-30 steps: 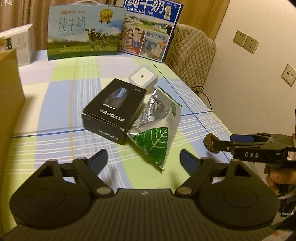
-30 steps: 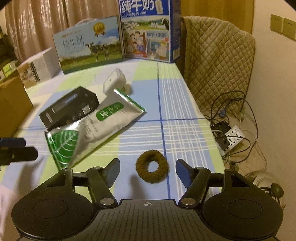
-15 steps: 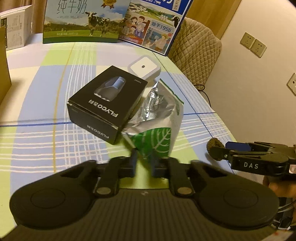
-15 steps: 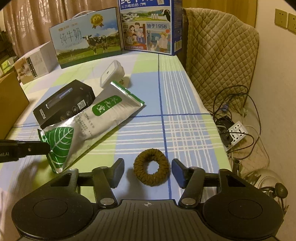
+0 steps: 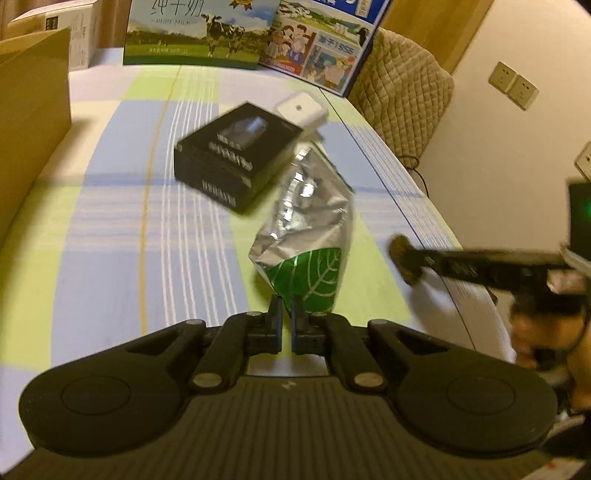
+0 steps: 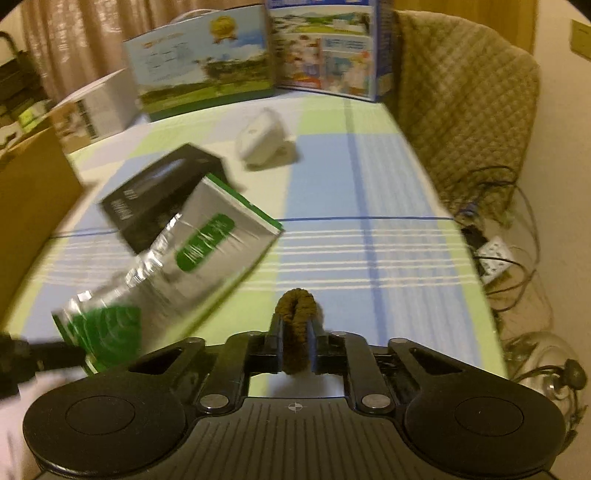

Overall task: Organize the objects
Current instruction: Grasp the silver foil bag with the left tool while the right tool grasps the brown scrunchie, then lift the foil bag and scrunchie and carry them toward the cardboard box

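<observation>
My left gripper (image 5: 287,308) is shut on the bottom corner of a silver and green foil pouch (image 5: 308,229) and holds it raised off the table; the pouch also shows in the right wrist view (image 6: 177,258). My right gripper (image 6: 294,325) is shut on a brown hair scrunchie (image 6: 295,317), squeezed flat between the fingers; the scrunchie also shows in the left wrist view (image 5: 402,260). A black box (image 5: 236,162) and a white square device (image 5: 301,110) lie on the checked tablecloth behind the pouch.
A cardboard box (image 5: 29,122) stands at the left edge. Two milk cartons (image 5: 199,33) stand at the back, a white box (image 6: 96,107) beside them. A quilted chair (image 6: 461,110) and cables with a power strip (image 6: 495,254) are right of the table.
My left gripper has lifted the pouch by its corner and tilted it up. My right gripper has shut on the scrunchie and picked it up.
</observation>
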Demonstrator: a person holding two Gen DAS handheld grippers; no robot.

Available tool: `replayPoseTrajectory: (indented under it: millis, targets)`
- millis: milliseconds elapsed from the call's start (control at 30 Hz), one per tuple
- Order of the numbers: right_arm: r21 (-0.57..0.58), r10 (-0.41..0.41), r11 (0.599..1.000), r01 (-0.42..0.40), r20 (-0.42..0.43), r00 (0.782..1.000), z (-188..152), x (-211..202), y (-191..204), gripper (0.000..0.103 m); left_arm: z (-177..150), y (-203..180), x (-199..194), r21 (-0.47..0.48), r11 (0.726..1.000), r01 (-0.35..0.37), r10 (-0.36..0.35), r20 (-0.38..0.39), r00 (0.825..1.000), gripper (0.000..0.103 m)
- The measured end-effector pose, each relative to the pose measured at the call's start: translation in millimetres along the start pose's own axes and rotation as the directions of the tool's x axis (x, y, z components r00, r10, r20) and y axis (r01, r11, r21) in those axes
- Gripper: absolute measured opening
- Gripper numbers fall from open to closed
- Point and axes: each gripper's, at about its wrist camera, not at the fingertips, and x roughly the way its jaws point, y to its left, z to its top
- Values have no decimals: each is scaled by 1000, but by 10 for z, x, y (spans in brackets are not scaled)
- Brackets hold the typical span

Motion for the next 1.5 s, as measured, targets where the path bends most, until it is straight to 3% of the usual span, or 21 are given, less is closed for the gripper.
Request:
replayPoseTrajectory:
  millis: [133,233,400,533,567,633,700,733,833,1033,1100,1167,1500]
  targets:
    - [-13,88,996,-89,-26,996,-59,-49,198,2,-207,-98,-175,6,1000,22,-21,-53,998,5]
    - [-39,75,996,-76,-10,997,-68,-102,282,2,-265,-133,-333,36,999,18,-16,-60,998,9]
    - [-3,59,998,-59,-1,998,-73,-126,163,2,-103,-79,-503,70,998,1,0,-7,1000,33]
    - [-5,43,999,-43,-7,999,-95,-100,98,2,139,4,-406,82,997,0,-1,18,1000,48]
    - [-8,35,999,-35,-11,999,-91,-87,88,4,191,16,-366,83,997,-1,-1,19,1000,55]
    - [-8,17,1000,-17,-4,1000,-80,-84,64,17,267,43,-290,81,997,5,-7,24,1000,60]
    - [-2,26,1000,-26,17,1000,-64,-110,48,56,317,75,-230,79,997,11,-13,21,1000,63]
    - [0,38,999,-38,30,999,-64,-128,46,58,335,91,-213,75,997,8,-10,24,1000,64]
    - [-41,68,997,-67,24,997,-65,-117,114,58,363,176,-163,65,998,-4,2,32,999,65]
    - [-153,40,987,-47,-50,998,-116,56,273,57,347,302,-99,47,999,-5,4,18,1000,65]
    - [-167,19,985,-29,-58,998,-131,90,280,32,350,284,-79,54,998,7,-7,14,1000,72]
    - [-164,2,986,-12,-59,998,-113,91,271,17,359,239,-36,76,997,21,-21,1,1000,78]
    - [-23,-17,1000,17,-19,1000,-10,-6,25,16,522,-10,444,171,981,91,-68,-135,988,83]
